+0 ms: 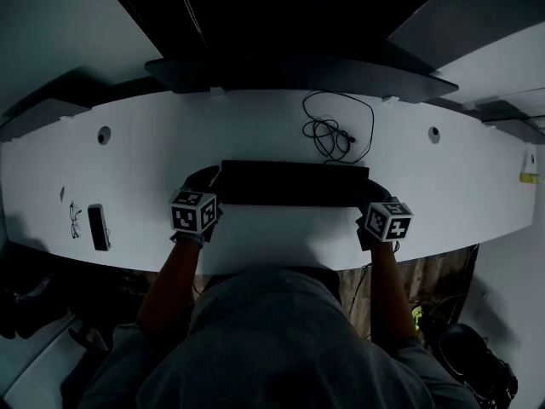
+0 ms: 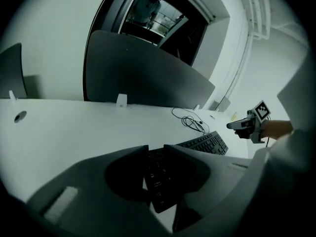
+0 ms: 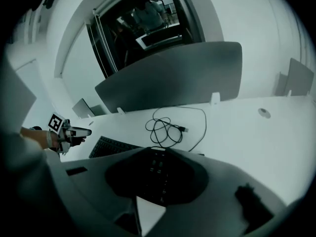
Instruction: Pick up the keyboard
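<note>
A black keyboard (image 1: 294, 183) lies flat on the white desk (image 1: 255, 135), just in front of me. My left gripper (image 1: 203, 184) is at its left end and my right gripper (image 1: 373, 196) at its right end, both angled down. In the left gripper view the fingertips (image 2: 140, 152) stand a little apart with the keyboard's end (image 2: 157, 181) showing in the gap; the rest of the keyboard (image 2: 207, 143) runs toward the other gripper (image 2: 247, 125). The right gripper (image 3: 154, 153) shows a narrow strip of keys (image 3: 157, 174) between its dark fingers. Neither gripper's pads visibly press on the keyboard.
A coiled black cable (image 1: 332, 130) lies behind the keyboard. A dark phone (image 1: 99, 227) and glasses (image 1: 75, 220) sit at the desk's left. A dark divider panel (image 1: 289, 71) stands at the back. The desk's front edge is right under my arms.
</note>
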Demonstrator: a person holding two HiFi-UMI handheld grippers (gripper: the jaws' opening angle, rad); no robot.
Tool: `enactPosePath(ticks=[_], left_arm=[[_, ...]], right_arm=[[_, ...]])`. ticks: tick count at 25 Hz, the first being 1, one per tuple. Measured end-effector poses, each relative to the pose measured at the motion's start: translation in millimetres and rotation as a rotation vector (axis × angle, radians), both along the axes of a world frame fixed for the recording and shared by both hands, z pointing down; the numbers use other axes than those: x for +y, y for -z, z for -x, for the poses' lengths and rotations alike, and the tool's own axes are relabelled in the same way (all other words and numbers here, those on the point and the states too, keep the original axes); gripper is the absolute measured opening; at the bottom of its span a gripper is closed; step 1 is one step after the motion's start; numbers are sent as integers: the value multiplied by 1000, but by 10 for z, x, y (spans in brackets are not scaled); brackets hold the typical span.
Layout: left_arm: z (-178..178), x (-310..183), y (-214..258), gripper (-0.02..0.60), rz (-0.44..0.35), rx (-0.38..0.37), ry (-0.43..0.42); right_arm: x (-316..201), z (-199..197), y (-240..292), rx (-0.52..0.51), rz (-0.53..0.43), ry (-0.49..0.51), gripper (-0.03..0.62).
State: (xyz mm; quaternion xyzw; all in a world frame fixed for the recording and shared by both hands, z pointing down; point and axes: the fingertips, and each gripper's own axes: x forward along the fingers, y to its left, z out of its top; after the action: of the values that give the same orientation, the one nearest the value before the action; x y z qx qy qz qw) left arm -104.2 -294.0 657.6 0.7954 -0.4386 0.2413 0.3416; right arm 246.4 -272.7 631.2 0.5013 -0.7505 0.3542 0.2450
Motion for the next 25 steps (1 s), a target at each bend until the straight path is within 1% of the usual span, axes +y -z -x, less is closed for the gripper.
enactPosePath(ticks=[3, 7, 9, 13, 16, 18, 22, 25], left_arm=[[12, 6, -186, 149, 82, 24, 10], [0, -19, -318, 186, 133, 40, 25], [-21, -47, -349, 198, 149, 50, 26], [-52, -65, -427, 230, 185, 50, 27], [-67, -83, -445, 244, 194, 49, 26], [-70, -93, -459, 259, 201, 49, 27], [-90, -113, -503, 288, 226, 64, 26], [-124, -152, -515, 296, 236, 85, 31]], right_arm=[[-10, -129, -143, -8, 52, -33, 106], [-108, -201, -203, -2, 73, -37, 143], [-122, -266, -305, -3, 89, -55, 149], [-93, -400, -520, -31, 151, -115, 177], [-99, -517, -625, -13, 178, -136, 201], [-116, -545, -676, -3, 193, -131, 216], [-174, -463, -722, -45, 201, -104, 252], [-177, -447, -777, -66, 220, -108, 259]])
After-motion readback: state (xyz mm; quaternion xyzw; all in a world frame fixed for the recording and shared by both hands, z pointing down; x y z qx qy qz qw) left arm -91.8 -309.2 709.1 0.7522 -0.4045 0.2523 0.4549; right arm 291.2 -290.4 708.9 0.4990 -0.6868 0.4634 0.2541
